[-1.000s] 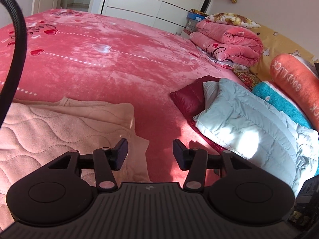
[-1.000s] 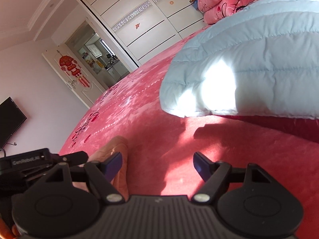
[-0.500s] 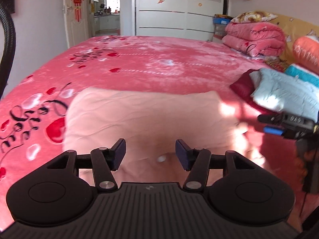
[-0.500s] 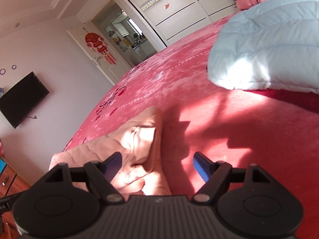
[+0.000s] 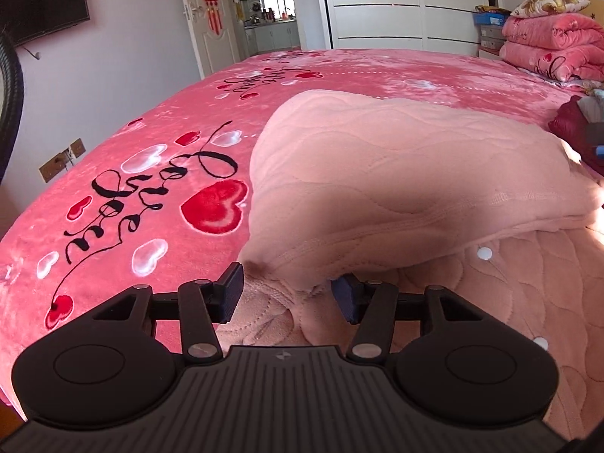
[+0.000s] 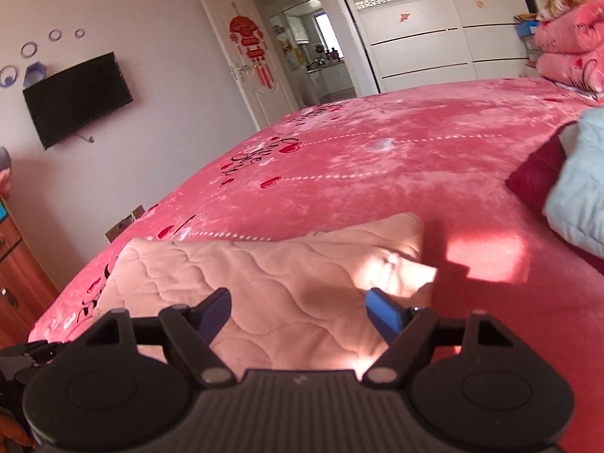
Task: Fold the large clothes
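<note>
Left wrist view: the left gripper (image 5: 288,294) stands open over the folded edge of the peach quilted garment (image 5: 396,173), which lies on the pink heart-print blanket (image 5: 158,173). The right gripper (image 6: 298,309) hovers open above the same garment (image 6: 264,275), gripping nothing.

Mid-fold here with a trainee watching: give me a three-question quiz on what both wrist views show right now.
1. True or false: the left gripper has its jaws clamped shut on the pink quilted garment.
2. What colour is the garment lying on the dark red one at the right edge of the right wrist view?
A) light blue B) yellow C) black
3. What hangs on the wall left of the door?

Key: 1 false, jaws apart; 2 A; 3 a dark television.
</note>
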`<action>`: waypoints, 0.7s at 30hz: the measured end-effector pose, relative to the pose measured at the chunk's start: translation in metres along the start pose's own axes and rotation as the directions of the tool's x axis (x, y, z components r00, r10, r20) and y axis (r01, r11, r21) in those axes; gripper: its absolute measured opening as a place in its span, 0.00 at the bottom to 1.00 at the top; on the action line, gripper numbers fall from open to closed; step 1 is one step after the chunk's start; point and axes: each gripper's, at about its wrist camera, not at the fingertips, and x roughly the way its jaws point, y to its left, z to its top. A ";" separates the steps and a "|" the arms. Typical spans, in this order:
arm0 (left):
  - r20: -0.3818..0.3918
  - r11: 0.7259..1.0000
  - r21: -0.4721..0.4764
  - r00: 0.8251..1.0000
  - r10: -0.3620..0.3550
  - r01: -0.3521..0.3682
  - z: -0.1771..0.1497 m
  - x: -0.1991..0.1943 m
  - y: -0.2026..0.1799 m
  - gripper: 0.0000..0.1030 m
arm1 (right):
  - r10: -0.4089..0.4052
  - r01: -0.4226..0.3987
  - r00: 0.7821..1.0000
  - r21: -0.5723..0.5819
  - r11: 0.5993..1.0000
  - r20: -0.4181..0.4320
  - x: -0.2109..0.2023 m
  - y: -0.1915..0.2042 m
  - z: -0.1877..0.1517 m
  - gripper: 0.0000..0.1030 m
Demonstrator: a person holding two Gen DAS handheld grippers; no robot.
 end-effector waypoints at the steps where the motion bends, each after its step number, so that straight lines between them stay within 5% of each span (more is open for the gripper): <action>1: 0.005 1.000 -0.026 1.000 -0.003 0.003 -0.001 0.001 0.004 0.65 | -0.004 0.004 1.000 -0.017 1.000 -0.013 0.012 0.004 0.001 0.76; 6: 0.044 0.992 -0.119 0.998 0.047 -0.042 0.008 0.006 0.017 0.66 | -0.043 0.037 0.995 -0.068 0.997 -0.093 0.058 0.023 -0.008 0.75; 13: -0.018 0.977 -0.203 0.998 0.063 -0.065 0.002 0.014 0.032 0.72 | -0.148 0.111 0.981 -0.256 0.960 -0.127 0.084 0.056 -0.036 0.79; 21: 0.029 0.972 -0.218 0.996 -0.080 0.084 0.004 -0.031 0.051 0.63 | -0.091 0.061 0.981 -0.177 0.982 -0.170 0.070 0.049 -0.001 0.78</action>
